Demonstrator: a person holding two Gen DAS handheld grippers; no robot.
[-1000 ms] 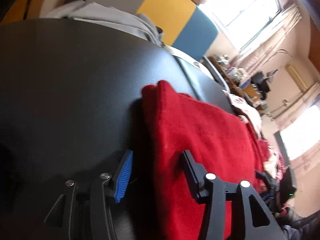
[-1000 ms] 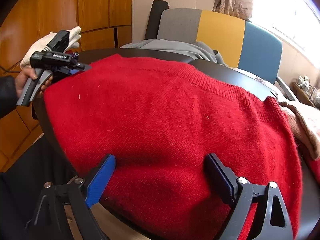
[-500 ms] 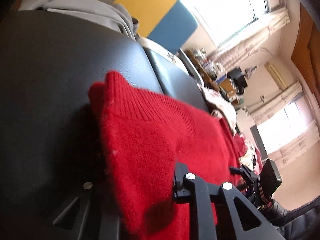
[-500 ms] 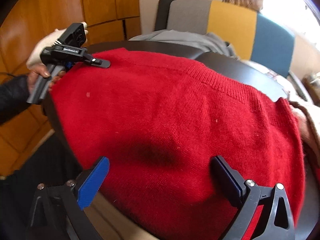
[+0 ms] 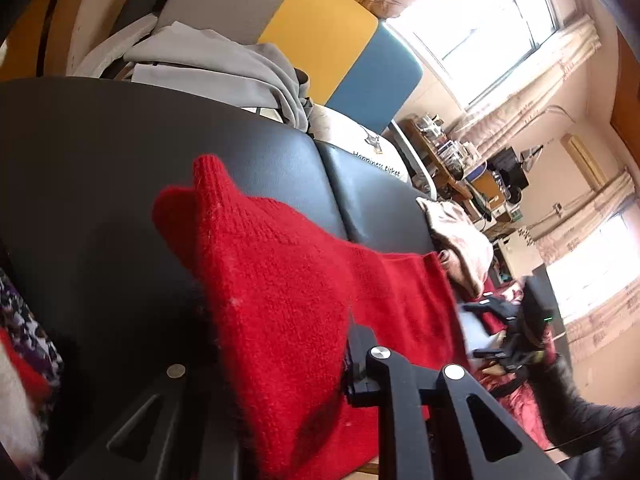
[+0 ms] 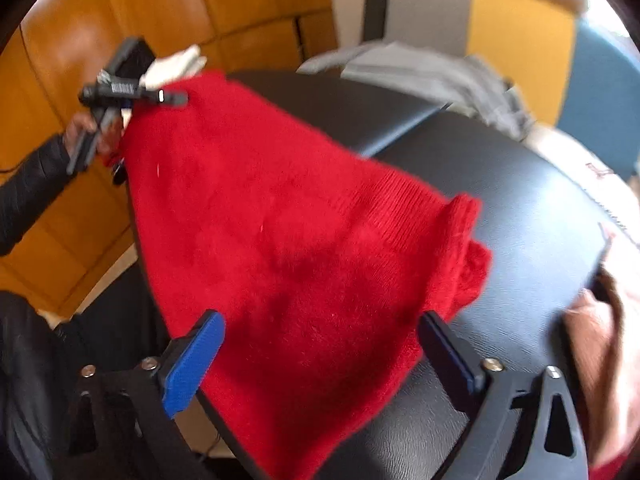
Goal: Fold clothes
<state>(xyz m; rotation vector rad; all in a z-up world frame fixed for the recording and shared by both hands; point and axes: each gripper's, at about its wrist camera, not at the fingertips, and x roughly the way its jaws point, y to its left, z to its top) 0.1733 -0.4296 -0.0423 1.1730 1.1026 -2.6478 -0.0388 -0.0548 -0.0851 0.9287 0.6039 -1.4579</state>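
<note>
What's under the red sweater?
The red sweater lies partly on the black padded table, one corner lifted by the left gripper. Whatever else lies beneath is covered.

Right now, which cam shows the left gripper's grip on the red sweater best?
Right wrist view: the left gripper shows from outside, lifting the red sweater by one corner off the black table. Left wrist view: fabric fills the frame between its fingers, hiding the pinch point.
</note>
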